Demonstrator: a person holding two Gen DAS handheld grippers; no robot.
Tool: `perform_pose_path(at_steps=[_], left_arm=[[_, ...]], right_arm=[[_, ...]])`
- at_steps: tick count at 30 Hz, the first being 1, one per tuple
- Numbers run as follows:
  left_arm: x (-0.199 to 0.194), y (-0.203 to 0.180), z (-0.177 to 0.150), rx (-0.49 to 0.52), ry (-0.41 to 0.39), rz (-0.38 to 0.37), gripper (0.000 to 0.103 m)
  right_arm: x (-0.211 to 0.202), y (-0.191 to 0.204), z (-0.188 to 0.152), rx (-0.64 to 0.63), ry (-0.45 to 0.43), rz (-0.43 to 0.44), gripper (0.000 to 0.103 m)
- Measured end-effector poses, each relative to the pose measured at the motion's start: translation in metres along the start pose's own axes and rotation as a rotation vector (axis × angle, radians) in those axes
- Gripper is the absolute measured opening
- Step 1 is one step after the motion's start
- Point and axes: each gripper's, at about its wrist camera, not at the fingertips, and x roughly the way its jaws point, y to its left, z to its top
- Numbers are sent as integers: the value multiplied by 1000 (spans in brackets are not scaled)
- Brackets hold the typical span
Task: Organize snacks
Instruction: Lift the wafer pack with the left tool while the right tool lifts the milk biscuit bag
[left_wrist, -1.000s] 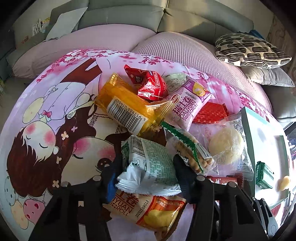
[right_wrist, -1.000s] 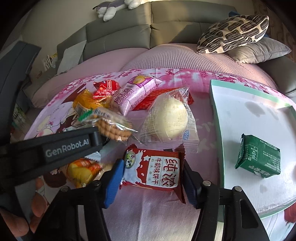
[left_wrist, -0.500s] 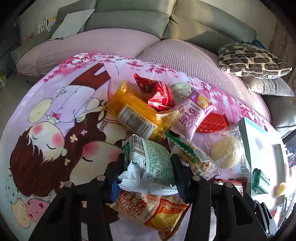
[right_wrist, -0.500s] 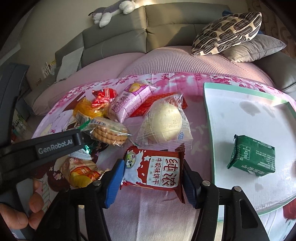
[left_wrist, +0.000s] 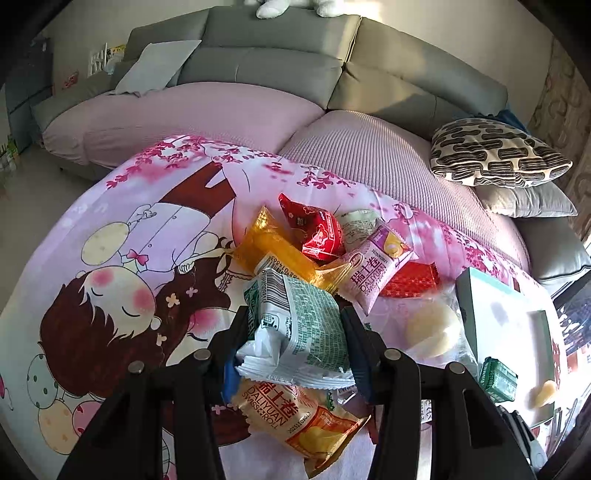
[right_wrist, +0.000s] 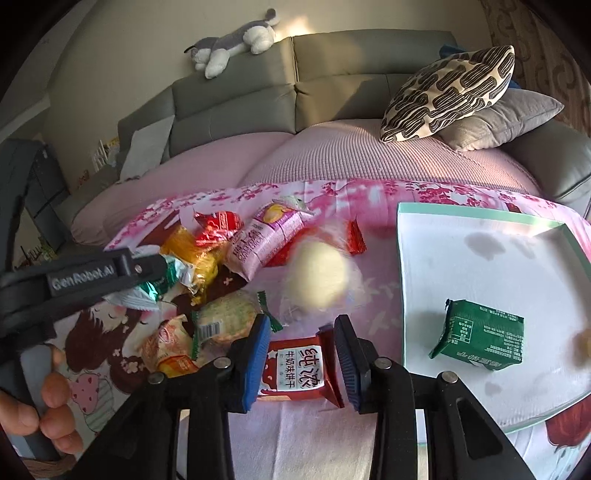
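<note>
My left gripper (left_wrist: 295, 321) is shut on a green-and-white printed snack packet (left_wrist: 306, 314) and holds it above the pile. Under it lies an orange Swiss roll packet (left_wrist: 295, 417). My right gripper (right_wrist: 302, 332) is shut on a red-and-white milk biscuit packet (right_wrist: 295, 369), its blue pads (right_wrist: 258, 350) squeezing the packet's sides just over the pink cloth. A white tray with a green rim (right_wrist: 480, 218) lies to the right and holds a dark green packet (right_wrist: 480, 332). The left gripper's body (right_wrist: 92, 273) shows at the left of the right wrist view.
The pile holds an orange packet (left_wrist: 273, 251), a red packet (left_wrist: 317, 229), a pink Swiss roll packet (left_wrist: 373, 273), a wrapped pale bun (right_wrist: 317, 273) and a round biscuit packet (right_wrist: 225, 317). A grey sofa with a patterned cushion (right_wrist: 450, 92) stands behind. A hand (right_wrist: 48, 406) grips the left tool.
The left gripper has risen with the green-and-white packet. The right jaws have closed on the red-and-white packet and crumpled it narrower. The round biscuit packet now lies nearer the right gripper.
</note>
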Motion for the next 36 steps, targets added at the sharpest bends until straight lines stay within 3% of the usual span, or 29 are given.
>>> perform_pose_path(at_steps=[5, 8, 13, 17, 22, 32, 36], left_arm=[[6, 3, -3, -5, 28, 11, 50], [9, 7, -6, -18, 43, 16, 50], [13, 15, -7, -41, 62, 23, 50], [17, 18, -9, -49, 76, 23, 50], [20, 18, -10, -53, 86, 24, 50], [20, 21, -10, -64, 89, 19, 50], [21, 23, -10, -72, 94, 16, 50]], right_arm=[[11, 4, -4, -25, 56, -1, 40], [17, 7, -6, -40, 71, 6, 60], [23, 16, -11, -77, 86, 12, 62], [32, 26, -19, -166, 108, -33, 69], [33, 36, -25, -244, 93, -79, 70], [31, 36, -23, -270, 56, -88, 72], [26, 42, -23, -315, 9, -112, 84]])
